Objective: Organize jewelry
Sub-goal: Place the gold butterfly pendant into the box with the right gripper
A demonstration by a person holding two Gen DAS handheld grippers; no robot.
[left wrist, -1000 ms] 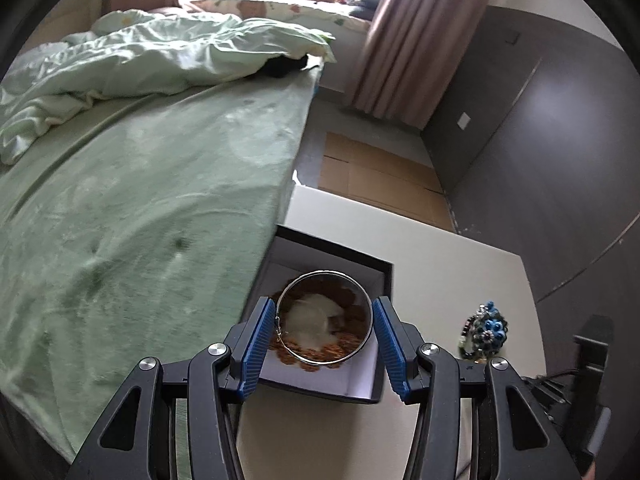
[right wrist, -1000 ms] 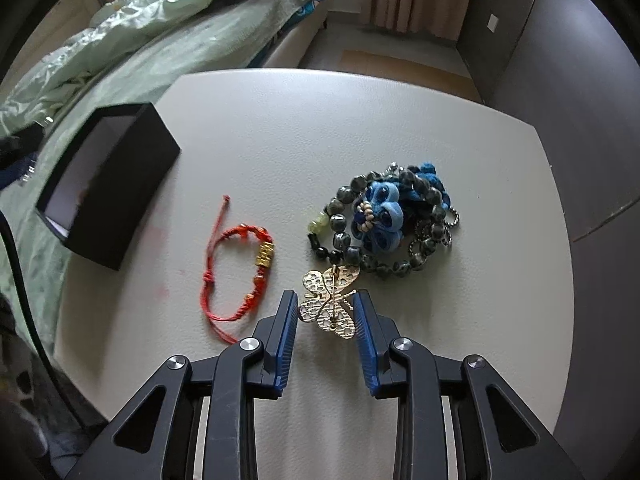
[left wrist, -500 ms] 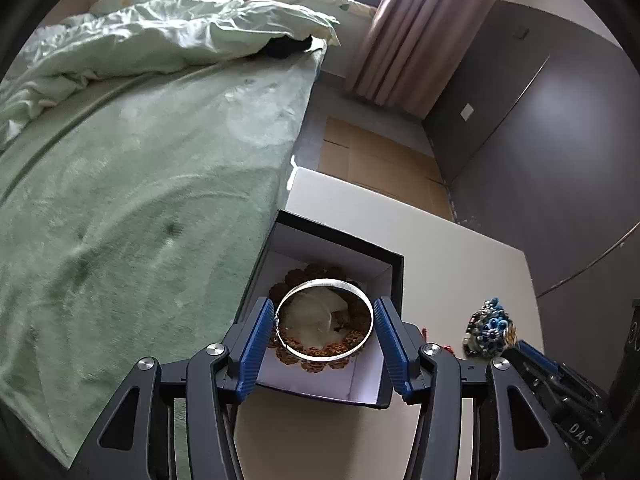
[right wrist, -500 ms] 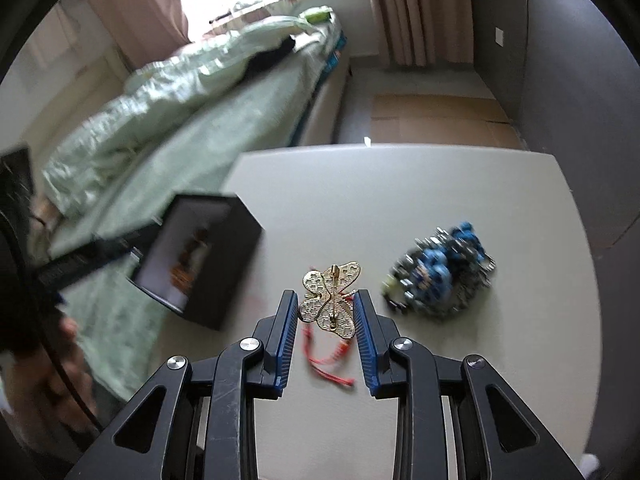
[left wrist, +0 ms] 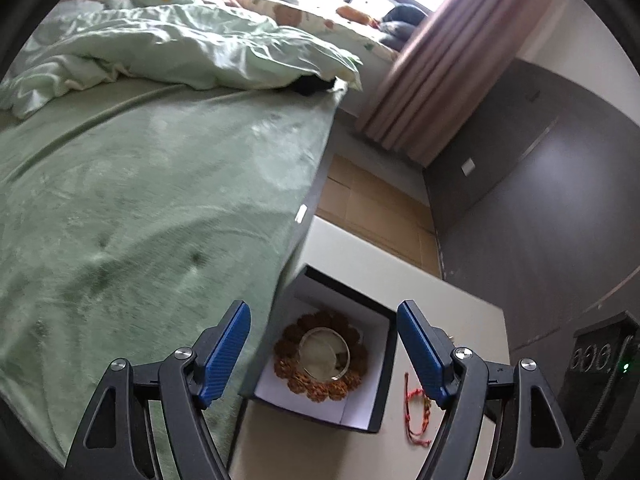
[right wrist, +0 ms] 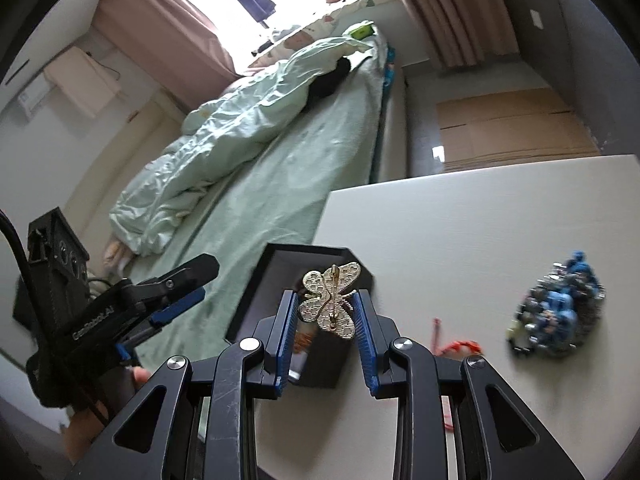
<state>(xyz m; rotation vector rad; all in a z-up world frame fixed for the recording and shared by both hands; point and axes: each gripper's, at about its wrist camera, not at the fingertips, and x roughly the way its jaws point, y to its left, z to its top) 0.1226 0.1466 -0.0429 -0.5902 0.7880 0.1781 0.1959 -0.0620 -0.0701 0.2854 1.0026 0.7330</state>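
Gold butterfly brooch (right wrist: 331, 300) pinched in right tongs (right wrist: 325, 312) over black box (left wrist: 379, 364) rim, left tongs (left wrist: 324, 354) spread above bangle (left wrist: 324, 354)

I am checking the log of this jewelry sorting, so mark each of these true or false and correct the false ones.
1. The left gripper is shut on the silver metal bangle. False: its jaws stand wide open and the bangle lies in the black square box with white lining.
2. The right gripper holds the gold filigree butterfly brooch. True.
3. The bangle lies inside the ring of brown wooden beads. True.
4. The red cord bracelet is in the box. False: it lies on the white table beside the box.
5. The heap of blue and dark beaded jewelry sits on the table. True.
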